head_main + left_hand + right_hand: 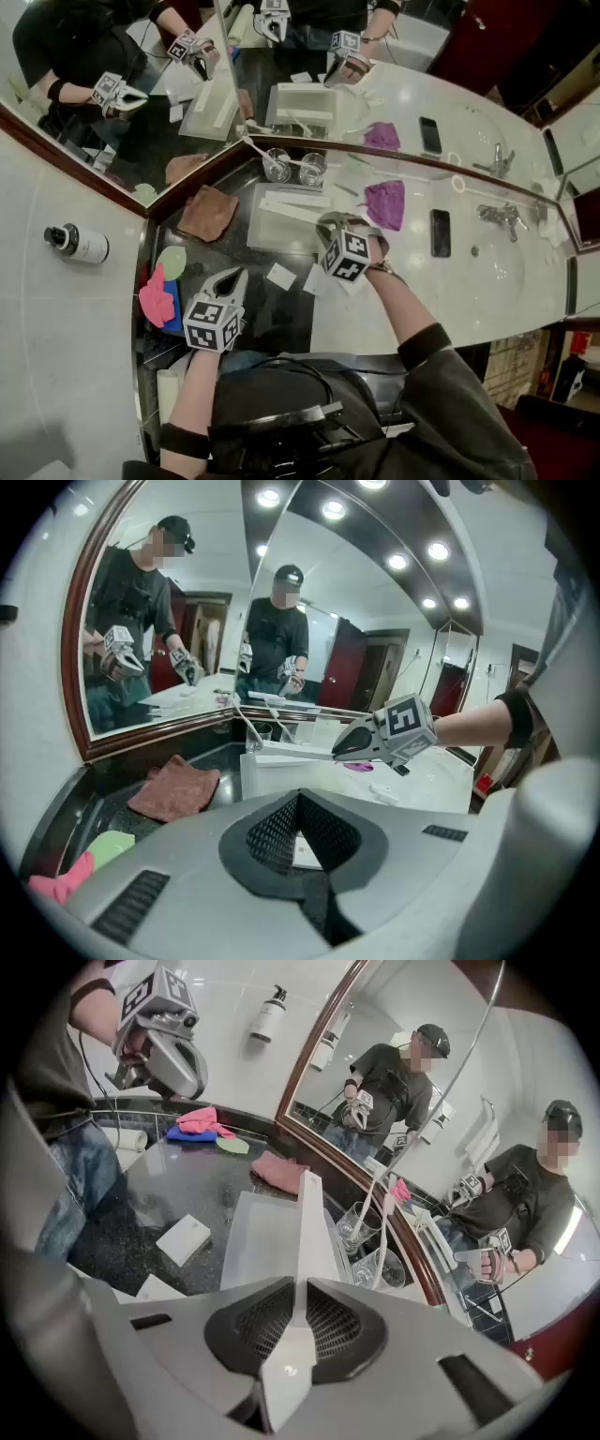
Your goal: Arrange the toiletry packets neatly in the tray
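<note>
A long thin white packet (307, 1222) is pinched in my right gripper (298, 1321), which is shut on its near end; the packet juts out over the translucent white tray (246, 1241). In the head view the right gripper (330, 223) hangs at the tray's (267, 230) right end. My left gripper (232, 279) is shut and holds nothing, above the black counter left of a small white packet (280, 276). From the left gripper view, the right gripper (352, 747) holds the long packet (286, 753) level above the tray (272, 778). More flat white packets (317, 281) lie under my right wrist.
Two glasses with toothbrushes (292, 167) stand behind the tray by the mirror. A brown cloth (208, 213) lies to its left, a purple cloth (385, 202) and a phone (440, 232) to the right near the basin tap (495, 216). Pink and blue cloths (159, 300) sit far left.
</note>
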Tool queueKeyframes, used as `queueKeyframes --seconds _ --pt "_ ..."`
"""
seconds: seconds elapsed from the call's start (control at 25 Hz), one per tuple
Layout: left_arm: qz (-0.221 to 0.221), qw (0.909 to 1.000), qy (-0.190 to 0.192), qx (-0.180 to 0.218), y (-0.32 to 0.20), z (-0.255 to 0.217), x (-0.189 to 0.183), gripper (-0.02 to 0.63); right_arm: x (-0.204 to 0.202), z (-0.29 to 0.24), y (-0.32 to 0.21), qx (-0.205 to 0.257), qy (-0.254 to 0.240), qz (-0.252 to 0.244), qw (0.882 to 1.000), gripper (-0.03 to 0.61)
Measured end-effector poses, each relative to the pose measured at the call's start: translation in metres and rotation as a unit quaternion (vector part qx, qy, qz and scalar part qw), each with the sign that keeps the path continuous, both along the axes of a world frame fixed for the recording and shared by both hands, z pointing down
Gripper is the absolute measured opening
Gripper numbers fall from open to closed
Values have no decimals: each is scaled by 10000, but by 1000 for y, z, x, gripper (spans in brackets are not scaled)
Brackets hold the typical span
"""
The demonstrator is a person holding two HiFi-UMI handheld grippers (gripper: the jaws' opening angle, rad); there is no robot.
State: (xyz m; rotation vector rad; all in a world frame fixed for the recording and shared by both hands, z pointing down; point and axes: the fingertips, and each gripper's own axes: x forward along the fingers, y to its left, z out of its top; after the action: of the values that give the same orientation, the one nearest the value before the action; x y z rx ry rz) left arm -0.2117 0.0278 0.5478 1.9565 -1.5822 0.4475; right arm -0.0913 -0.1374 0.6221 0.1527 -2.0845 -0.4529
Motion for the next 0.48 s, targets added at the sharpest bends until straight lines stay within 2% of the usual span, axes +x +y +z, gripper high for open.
queueKeyframes --seconds 0.24,0.48 --pt "18 9997 -172 153 -3 -4 -1 2 14 -25 31 -121 -249 497 9984 60" --pt "291 9994 -161 126 -7 1 8 2 47 -26 50 -245 -359 1262 9911 57"
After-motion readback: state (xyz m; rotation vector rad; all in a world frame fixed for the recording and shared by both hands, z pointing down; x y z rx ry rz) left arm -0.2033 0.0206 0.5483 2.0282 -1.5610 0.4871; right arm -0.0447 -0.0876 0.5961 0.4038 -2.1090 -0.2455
